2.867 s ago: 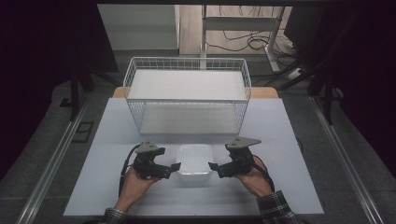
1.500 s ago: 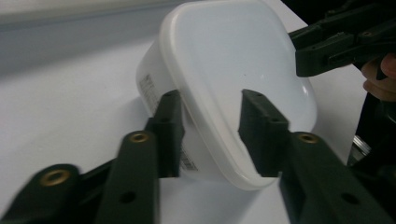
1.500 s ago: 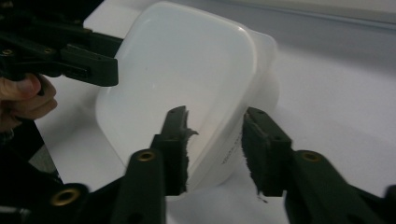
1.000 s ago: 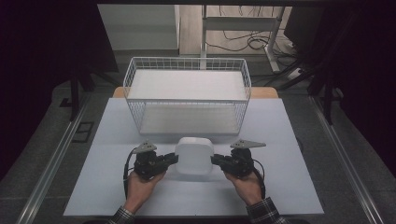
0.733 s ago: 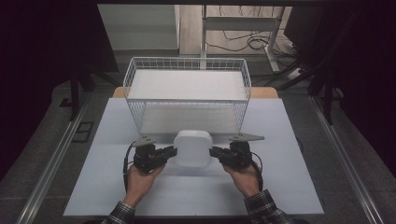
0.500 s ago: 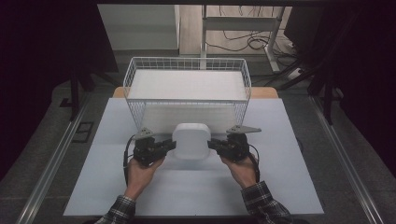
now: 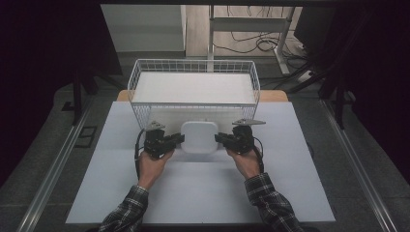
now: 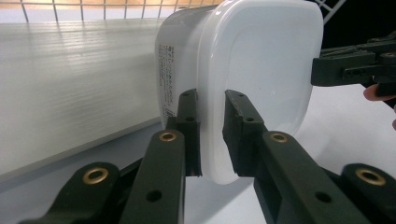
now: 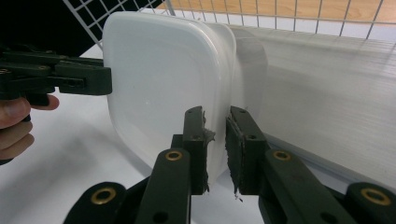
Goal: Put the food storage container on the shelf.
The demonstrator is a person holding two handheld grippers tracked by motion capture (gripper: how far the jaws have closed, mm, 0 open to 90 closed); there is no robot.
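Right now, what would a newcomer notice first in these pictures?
First, the white box, held on edge near the table's middle, its broad face toward the person. The left gripper and the right gripper each pinch its rim from opposite sides. Just behind it stands a wire basket with a white board inside.

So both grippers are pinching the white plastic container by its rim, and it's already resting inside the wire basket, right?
Not quite. Both grippers, left and right, do pinch the white plastic container by its rim, but the high view shows it held in front of the wire basket, outside its near wall, not inside.
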